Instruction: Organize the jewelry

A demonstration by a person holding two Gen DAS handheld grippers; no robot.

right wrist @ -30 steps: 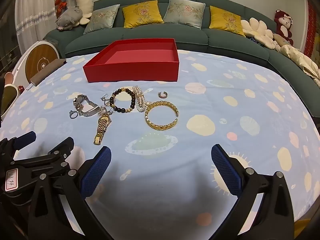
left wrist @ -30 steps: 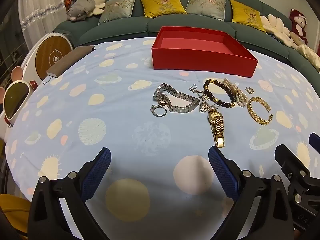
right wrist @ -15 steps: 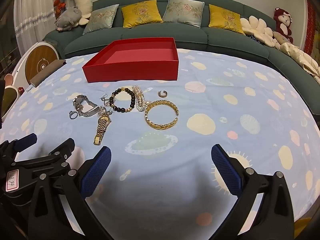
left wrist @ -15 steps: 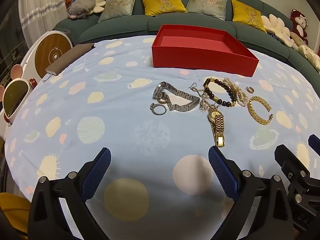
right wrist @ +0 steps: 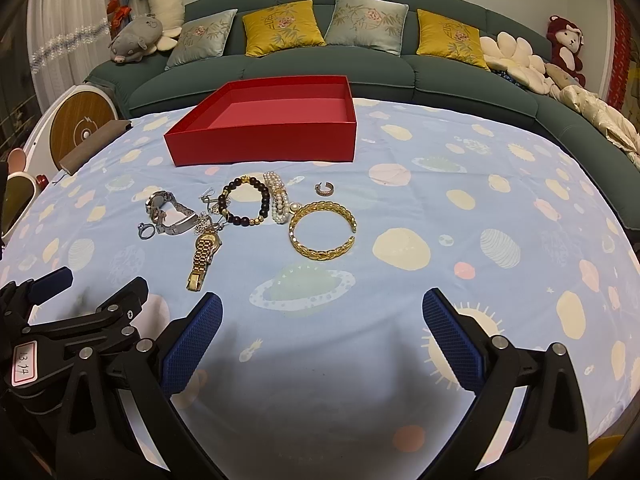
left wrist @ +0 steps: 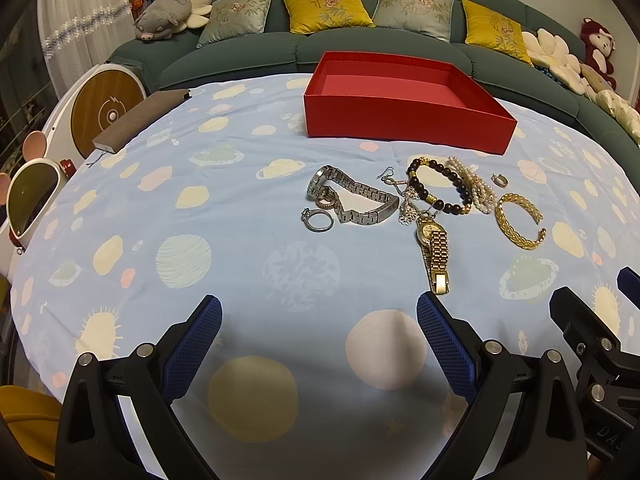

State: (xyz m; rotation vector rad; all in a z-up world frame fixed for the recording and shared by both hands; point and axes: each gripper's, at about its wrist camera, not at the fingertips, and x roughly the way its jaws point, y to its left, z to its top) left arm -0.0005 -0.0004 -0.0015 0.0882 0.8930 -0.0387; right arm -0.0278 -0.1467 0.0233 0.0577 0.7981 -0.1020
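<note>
Both grippers, left (left wrist: 319,346) and right (right wrist: 322,344), wide open, holding nothing, hovering short of jewelry. Gold watch (left wrist: 434,248) nearest ahead, gold bangle (right wrist: 322,232) beyond; red box (right wrist: 272,120) farther, probably the drop spot.

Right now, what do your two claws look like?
Both look alike. The left claw has two chunky black plastic fingers with silver screws and bumpy blue pads. The right claw has the same black fingers and blue pads. A small white label with a red border, reading 13.14, sits on the left one.
</note>
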